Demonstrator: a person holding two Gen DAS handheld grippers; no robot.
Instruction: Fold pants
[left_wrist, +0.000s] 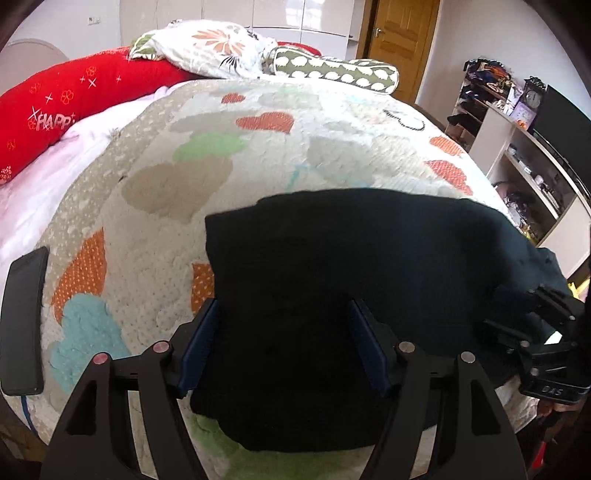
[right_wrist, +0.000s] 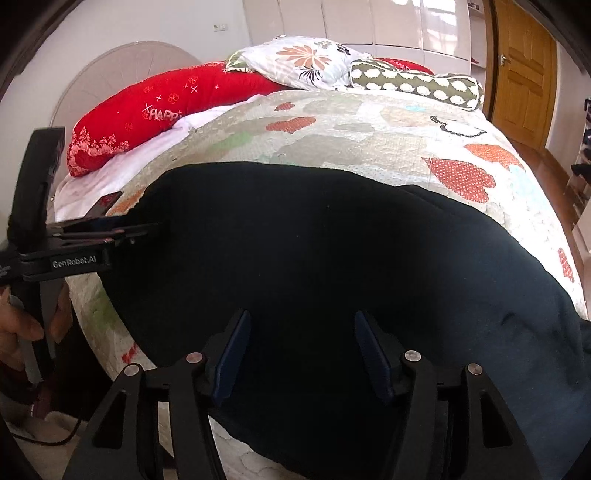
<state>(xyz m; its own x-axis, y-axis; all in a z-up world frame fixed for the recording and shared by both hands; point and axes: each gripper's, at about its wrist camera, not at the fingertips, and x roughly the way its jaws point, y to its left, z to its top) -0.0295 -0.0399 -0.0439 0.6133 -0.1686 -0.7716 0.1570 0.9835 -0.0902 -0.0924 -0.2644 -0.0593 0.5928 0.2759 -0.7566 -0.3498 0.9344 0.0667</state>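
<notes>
Dark navy pants (left_wrist: 351, 266) lie flat on the bed's patterned quilt (left_wrist: 207, 122), near its front edge; they also fill the right wrist view (right_wrist: 314, 258). My left gripper (left_wrist: 284, 314) hovers open over the pants' left part, its blue pads (left_wrist: 201, 343) wide apart and empty. My right gripper (right_wrist: 301, 328) is open over the pants' middle, holding nothing. The right gripper's body shows at the right edge of the left wrist view (left_wrist: 543, 339). The left gripper appears side-on at the pants' left edge in the right wrist view (right_wrist: 96, 240).
A red bolster (left_wrist: 74, 99), a floral pillow (left_wrist: 207, 48) and a spotted roll pillow (left_wrist: 336, 70) lie at the bed's head. A black phone (left_wrist: 22, 321) rests on the quilt's left edge. Cluttered shelves (left_wrist: 517, 122) stand at right, a wooden door (right_wrist: 524, 70) behind.
</notes>
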